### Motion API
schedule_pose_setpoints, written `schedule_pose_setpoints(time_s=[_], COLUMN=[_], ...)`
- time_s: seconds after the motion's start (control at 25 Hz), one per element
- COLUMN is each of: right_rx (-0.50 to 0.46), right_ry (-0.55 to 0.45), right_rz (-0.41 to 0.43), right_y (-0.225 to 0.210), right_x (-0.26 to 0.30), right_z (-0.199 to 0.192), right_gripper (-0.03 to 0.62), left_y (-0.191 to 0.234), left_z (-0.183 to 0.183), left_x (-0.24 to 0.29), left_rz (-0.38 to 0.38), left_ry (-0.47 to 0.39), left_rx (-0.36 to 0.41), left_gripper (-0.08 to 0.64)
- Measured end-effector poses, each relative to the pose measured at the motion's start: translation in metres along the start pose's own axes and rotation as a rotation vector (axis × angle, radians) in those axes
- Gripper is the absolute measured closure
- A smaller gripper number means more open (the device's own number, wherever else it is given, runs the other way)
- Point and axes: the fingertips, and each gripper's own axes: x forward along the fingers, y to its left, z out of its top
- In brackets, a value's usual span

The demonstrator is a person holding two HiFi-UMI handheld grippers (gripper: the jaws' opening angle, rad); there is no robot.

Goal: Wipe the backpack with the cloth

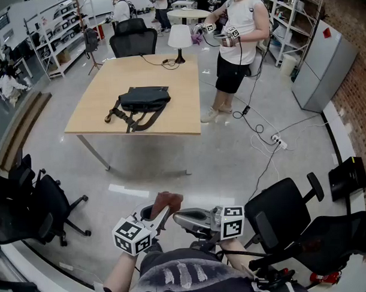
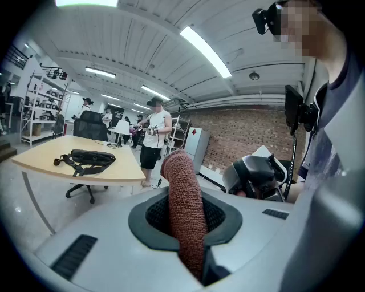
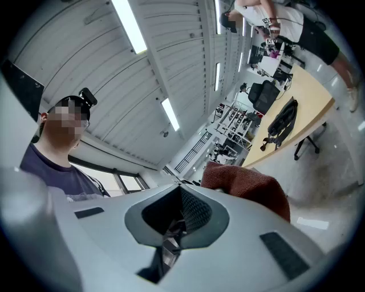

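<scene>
Backpack [image 1: 144, 99]: black, soft-sided, lying flat w/ straps splayed toward 7 o'clock, on light wood table [image 1: 106, 85] at 12 o'clock, well apart from operator, so wiping not yet begun. Cloth [image 1: 167, 201]: rust-brown terry, coarse looped pile, folded into thick roll. Left gripper [image 1: 160, 214]: jaws pinched on cloth's lower end, roll standing up past tips. Judged a carry grip, leaving free length for wiping. Right gripper [image 1: 187, 219]: jaws pressed together, nothing between; cloth sits just beside it at 2 o'clock in right gripper view. Both held close to body at 6 o'clock. Floor: glossy grey. Black office chairs [image 1: 287, 222] at 4 and 8 o'clock. Standing person [image 1: 236, 39] at 1 o'clock.
</scene>
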Motion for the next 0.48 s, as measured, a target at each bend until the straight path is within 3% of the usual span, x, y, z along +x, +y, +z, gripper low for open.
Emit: schedule_pose_setpoints(time_s=[0.32, 0.48], right_rx=[0.052, 0.031], right_ry=[0.045, 0.059], right_rz=[0.004, -0.051], right_y=[-0.054, -0.09], right_x=[0.02, 0.046], right_z=[0.016, 0.039], right_gripper=[0.591, 0.591], left_y=[0.06, 0.11], left_z=[-0.006, 0.003], left_x=[0.013, 0.023], left_rz=[0.052, 0.021], left_ry=[0.025, 0.01], left_rx=[-0.068, -0.106], left_gripper=[0.505, 0.505])
